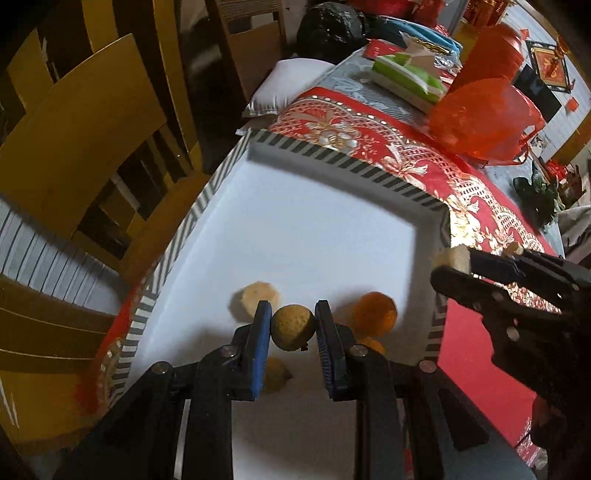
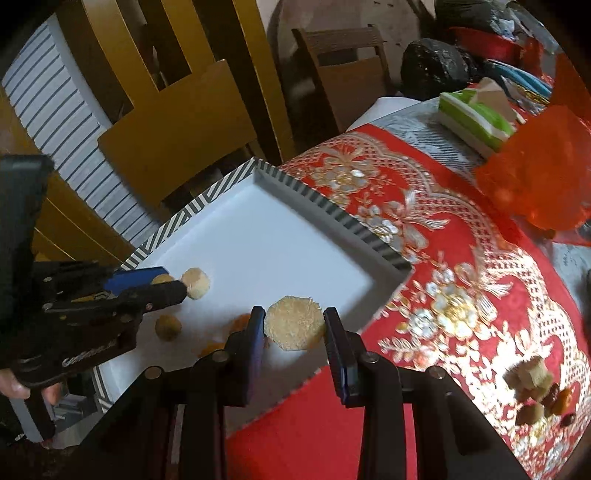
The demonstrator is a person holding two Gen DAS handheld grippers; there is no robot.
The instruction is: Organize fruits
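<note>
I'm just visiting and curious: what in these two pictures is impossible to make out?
- Left wrist view: a yellowish fruit on the white tray is half hidden behind the left claw.
- Right wrist view: orange pieces on the tray are blurred and partly covered by the right claw.
- Right wrist view: the small pile on the red cloth is too blurred to identify.
- Both views: the red bag's contents are unreadable.

A red tablecloth (image 2: 461,258) with gold floral embroidery covers the tabletop. At its far end lies a green-and-white tissue pack (image 2: 476,118), with a translucent red plastic bag (image 2: 543,177) to its right. Yellow wooden chairs (image 1: 74,140) stand left of the tabletop, and a black bag (image 1: 328,26) sits far behind.
</note>
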